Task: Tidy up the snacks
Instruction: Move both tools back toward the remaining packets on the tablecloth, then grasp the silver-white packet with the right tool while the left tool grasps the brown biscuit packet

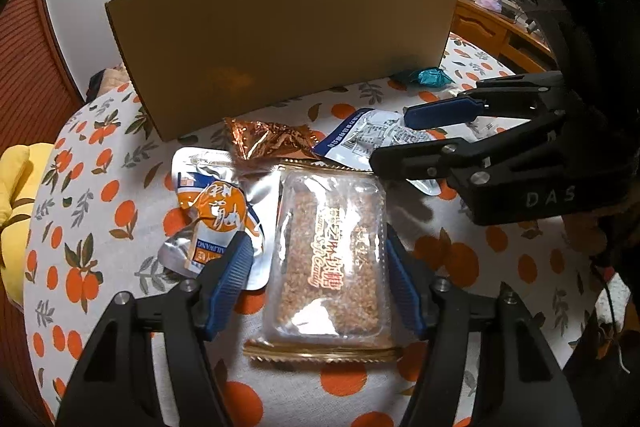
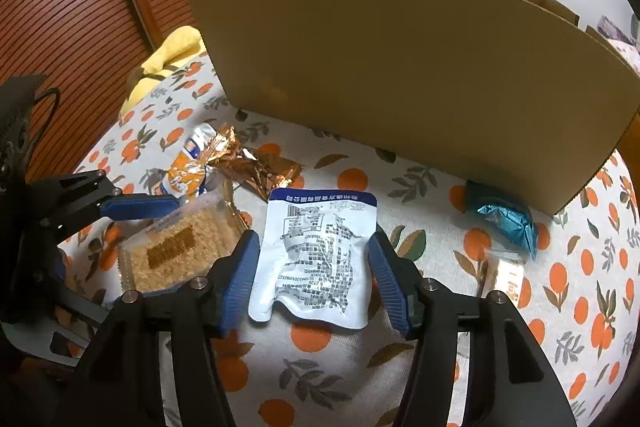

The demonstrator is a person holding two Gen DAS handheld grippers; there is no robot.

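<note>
Currently both grippers sit low over the snack pile in front of the box (image 2: pixel 400 67). Left gripper (image 1: pixel 318 271) is spread wide, straddling the candy bar (image 1: pixel 330 263), which lies flat on the cloth (image 1: pixel 480 267); pads beside its long edges, contact not certain. Right gripper (image 2: pixel 314 275) is likewise wide, bracketing the white pouch (image 2: pixel 316 259), nothing clamped. Orange pouch (image 1: pixel 212 219) and copper wrapper (image 1: pixel 268 141) lie just beyond the bar; teal wrapper (image 2: pixel 506 221) rests at the box's foot, and a small packet (image 2: pixel 506 277) near it.

Judgement: pick-up step, early in the task, no snack seen in the box. Next move calls for closing on the flat packs, then lifting over the box wall. Thin film may slip or buckle.
</note>
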